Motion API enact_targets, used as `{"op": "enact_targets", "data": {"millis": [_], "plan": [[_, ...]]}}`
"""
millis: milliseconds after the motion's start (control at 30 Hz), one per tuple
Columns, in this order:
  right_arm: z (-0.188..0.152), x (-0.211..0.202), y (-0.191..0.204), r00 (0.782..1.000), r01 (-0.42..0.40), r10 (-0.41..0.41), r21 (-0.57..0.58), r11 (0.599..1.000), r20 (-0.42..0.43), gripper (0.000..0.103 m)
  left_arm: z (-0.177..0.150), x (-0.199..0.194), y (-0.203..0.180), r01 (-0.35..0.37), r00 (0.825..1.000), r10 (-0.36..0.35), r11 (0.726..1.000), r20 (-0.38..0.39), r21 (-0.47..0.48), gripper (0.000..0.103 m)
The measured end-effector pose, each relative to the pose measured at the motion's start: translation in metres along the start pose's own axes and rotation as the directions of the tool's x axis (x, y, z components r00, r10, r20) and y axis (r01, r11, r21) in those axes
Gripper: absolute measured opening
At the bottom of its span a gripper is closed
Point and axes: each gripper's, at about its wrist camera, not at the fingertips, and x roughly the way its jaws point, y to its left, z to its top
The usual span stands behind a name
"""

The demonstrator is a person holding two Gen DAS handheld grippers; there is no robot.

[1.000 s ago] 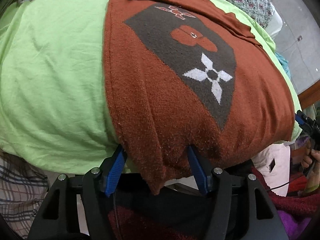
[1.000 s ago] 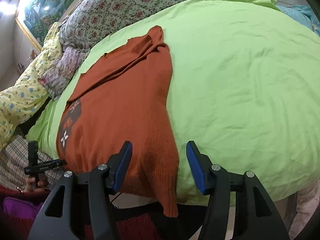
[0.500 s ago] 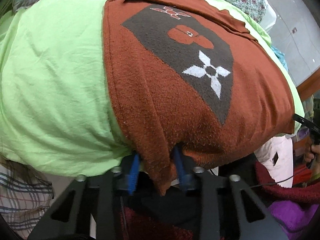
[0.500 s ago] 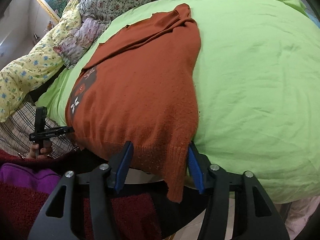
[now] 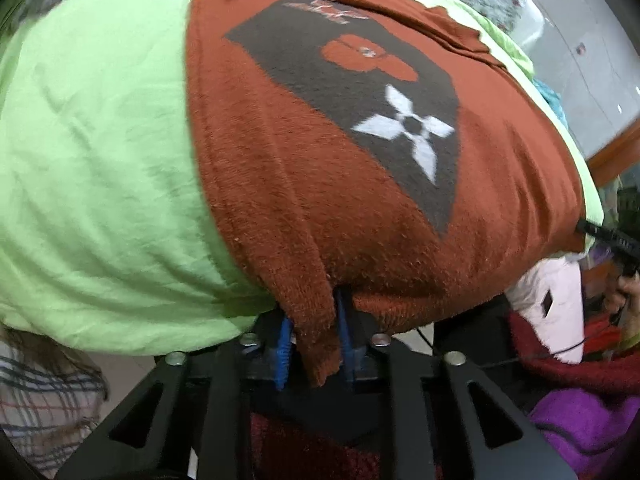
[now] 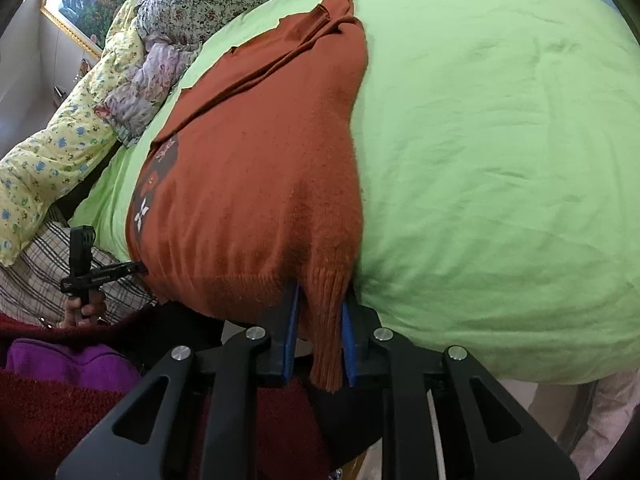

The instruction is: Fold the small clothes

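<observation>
- Sweater (image 5: 320, 200) flat on green sheet (image 5: 100, 160), hem hanging off sheet's near edge.
- Left gripper (image 5: 314, 344), apart a second ago, now clamped on one hem corner.
- Right gripper (image 6: 318, 344) likewise clamped on the other corner.
- Judgement: both corners secured, fold can begin.

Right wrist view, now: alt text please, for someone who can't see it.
The right gripper has its blue fingers closed on the ribbed hem corner of a rust-orange sweater lying flat on a lime-green bedsheet. At far left the left gripper meets the hem's other corner. Floral bedding lies beyond the sweater.
</observation>
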Motion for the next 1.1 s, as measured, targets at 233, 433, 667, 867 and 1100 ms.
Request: {"op": "enact_targets", "data": {"millis": [233,433,667,867,1100], "plan": [[-0.006,-0.018,0.007,0.987,-0.145,0.145,-0.003,0.989,0.073,0.007,-0.006,-0.042,-0.008,0.109,0.986,-0.114,0.993,0.12,0.046,0.005],[0.008,-0.041,0.013,0.925,-0.311,0.302,0.004,0.95,0.232,0.007,0.012,-0.094,-0.015,0.179,0.942,-0.198,0.98,0.27,0.092,0.005],[0.063,-0.054,0.03,0.829,-0.428,0.413,-0.049,0.903,0.377,0.007,0.071,-0.128,-0.003,0.177,0.879,-0.21,0.977,0.427,0.117,0.004],[0.135,-0.04,0.035,0.789,-0.448,0.428,-0.064,0.892,0.442,0.007,0.138,-0.129,0.016,0.171,0.825,-0.187,0.982,0.533,0.08,0.004],[0.222,-0.004,0.023,0.8,-0.428,0.379,-0.002,0.904,0.465,0.007,0.225,-0.095,0.041,0.158,0.833,-0.141,0.987,0.535,0.015,0.004]]}}
